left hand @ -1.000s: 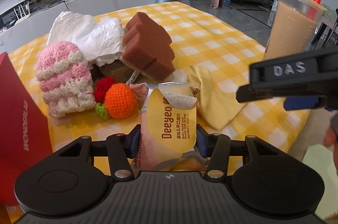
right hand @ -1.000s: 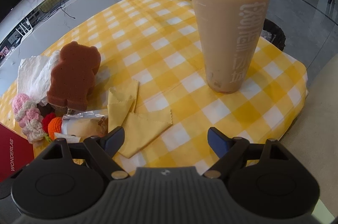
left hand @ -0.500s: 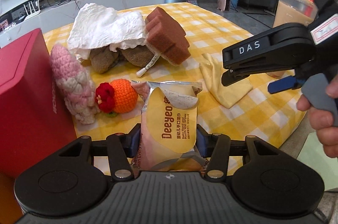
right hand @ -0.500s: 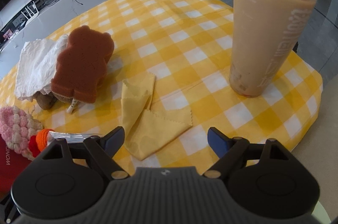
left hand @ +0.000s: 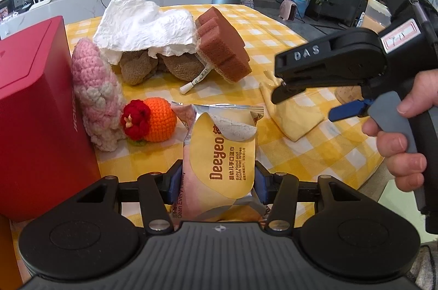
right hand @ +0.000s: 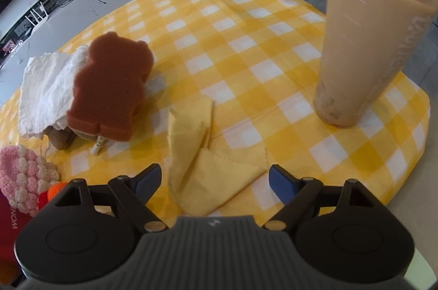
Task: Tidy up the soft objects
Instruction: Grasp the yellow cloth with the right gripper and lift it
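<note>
While the left gripper clamps a wet-wipes packet between its fingers above the checked tablecloth, the right gripper hangs spread wide over a folded yellow cloth, grasping nothing. Farther off, a brown bear-shaped sponge leans on crumpled white paper; a tall milk-tea cup stands right.
</note>
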`<state>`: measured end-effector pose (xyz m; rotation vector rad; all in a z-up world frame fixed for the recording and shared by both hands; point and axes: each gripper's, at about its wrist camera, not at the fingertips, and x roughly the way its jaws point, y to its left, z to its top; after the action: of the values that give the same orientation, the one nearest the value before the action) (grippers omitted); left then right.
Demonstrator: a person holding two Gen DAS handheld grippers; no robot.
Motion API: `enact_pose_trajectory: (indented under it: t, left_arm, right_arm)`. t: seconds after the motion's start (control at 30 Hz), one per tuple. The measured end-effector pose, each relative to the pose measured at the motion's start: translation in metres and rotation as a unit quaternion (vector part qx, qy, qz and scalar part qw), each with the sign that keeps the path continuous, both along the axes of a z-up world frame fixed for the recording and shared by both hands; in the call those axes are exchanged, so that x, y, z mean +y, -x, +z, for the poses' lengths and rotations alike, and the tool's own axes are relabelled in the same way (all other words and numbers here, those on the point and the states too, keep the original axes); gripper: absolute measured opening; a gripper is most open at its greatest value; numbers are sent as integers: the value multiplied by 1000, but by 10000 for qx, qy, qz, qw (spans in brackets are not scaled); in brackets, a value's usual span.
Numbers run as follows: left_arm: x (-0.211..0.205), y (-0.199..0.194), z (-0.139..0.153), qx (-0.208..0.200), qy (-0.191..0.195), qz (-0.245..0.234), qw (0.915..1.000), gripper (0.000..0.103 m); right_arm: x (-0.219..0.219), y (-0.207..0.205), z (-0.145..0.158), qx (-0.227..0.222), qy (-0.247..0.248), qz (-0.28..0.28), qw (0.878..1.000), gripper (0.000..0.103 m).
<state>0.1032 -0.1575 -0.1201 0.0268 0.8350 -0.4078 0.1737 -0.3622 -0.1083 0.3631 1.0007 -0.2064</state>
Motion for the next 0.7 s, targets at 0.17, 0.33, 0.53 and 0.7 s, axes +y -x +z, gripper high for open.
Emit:
enact_pose_trajectory:
  t: [0.17,0.33,0.53,0.7]
  left_arm:
    - [1,-1,-1,21,62,2,10000,59]
    - [1,-1,-1,23,62,3,10000,60]
    - [1,0,-1,29,44,30,10000,60]
    - [2,0,-2,3,71,36,10000,60]
  right_arm:
    - [3,-10,-7,208,75,-4,9998,84]
    - [1,-15,-11,283,130,-77,9995,85]
    - [18,-19,-15,407,804,184,9958,78]
    - [18,-15,-13,308,867,227,9955,60]
